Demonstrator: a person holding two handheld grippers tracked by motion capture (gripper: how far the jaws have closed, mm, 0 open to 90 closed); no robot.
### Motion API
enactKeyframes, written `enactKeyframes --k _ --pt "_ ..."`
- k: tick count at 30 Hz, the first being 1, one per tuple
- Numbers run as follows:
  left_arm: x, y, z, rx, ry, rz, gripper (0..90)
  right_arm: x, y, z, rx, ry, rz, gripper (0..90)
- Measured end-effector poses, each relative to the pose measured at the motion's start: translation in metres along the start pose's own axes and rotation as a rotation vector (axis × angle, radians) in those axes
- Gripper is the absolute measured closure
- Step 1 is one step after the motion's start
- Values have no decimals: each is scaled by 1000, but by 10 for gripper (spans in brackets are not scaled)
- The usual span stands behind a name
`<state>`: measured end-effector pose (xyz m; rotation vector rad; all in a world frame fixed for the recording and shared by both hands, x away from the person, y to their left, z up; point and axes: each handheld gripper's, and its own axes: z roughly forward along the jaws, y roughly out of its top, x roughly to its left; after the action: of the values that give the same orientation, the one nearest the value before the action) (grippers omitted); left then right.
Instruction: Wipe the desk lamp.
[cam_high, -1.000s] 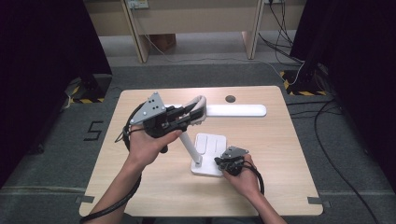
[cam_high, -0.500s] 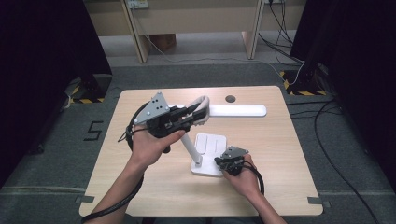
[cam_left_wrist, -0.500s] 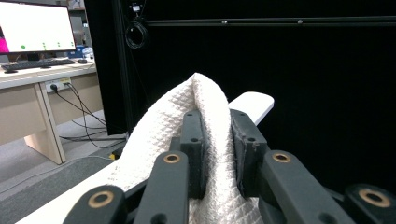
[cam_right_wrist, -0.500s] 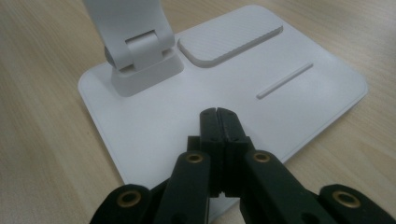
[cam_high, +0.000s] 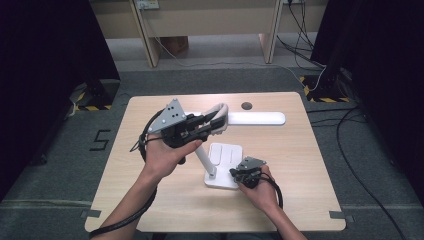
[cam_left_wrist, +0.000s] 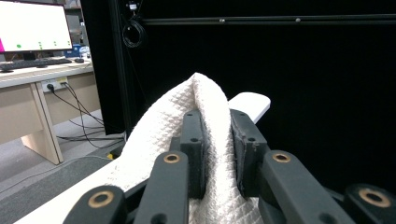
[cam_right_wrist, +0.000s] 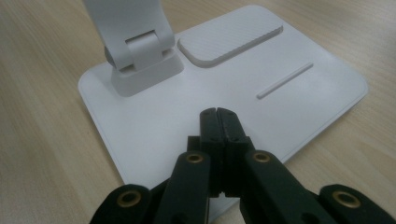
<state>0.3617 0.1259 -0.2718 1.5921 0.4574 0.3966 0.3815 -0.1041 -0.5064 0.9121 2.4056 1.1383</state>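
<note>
A: What is the left tool (cam_high: 212, 122) doing?

B: It is clamped on a white quilted cloth (cam_left_wrist: 205, 105). In the left gripper view the two black jaws pinch a fold of that cloth between them, and the fabric bulges up above the tips and spills down both sides.

A: And where is the cloth in the room?

B: In the high view it sits at the elbow of a white desk lamp (cam_high: 255, 118), draped against the joint where the upright arm (cam_high: 205, 159) meets the long flat head. The head stretches out level towards the right, well above the wooden surface (cam_high: 300, 165).

A: The right tool (cam_high: 239, 173)?

B: Its jaws are pressed together with nothing between them. In the right gripper view the closed tips rest on the lamp's flat white base (cam_right_wrist: 154, 126), close to its near edge. I cannot tell how hard they press.

A: What else shows on that base?

B: A raised ribbed pad (cam_right_wrist: 229, 35) towards the far corner, a thin ridge (cam_right_wrist: 285, 80) to its right, and the hinge block (cam_right_wrist: 140, 58) where the arm rises.

A: How do the hands sit?

B: The left hand (cam_high: 167, 152) holds its tool up at lamp-head height, tips pointing right. The right hand (cam_high: 260, 187) lies low on the surface at the base's near right corner.

A: Anything else on the surface?

B: A small dark round spot (cam_high: 246, 106) just behind the lamp head.
</note>
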Motion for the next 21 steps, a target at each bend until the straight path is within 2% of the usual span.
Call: enactKeyframes --k 21 --pt "-5 1 9 9 -13 2 768 0 0 0 0 -1 -1 900"
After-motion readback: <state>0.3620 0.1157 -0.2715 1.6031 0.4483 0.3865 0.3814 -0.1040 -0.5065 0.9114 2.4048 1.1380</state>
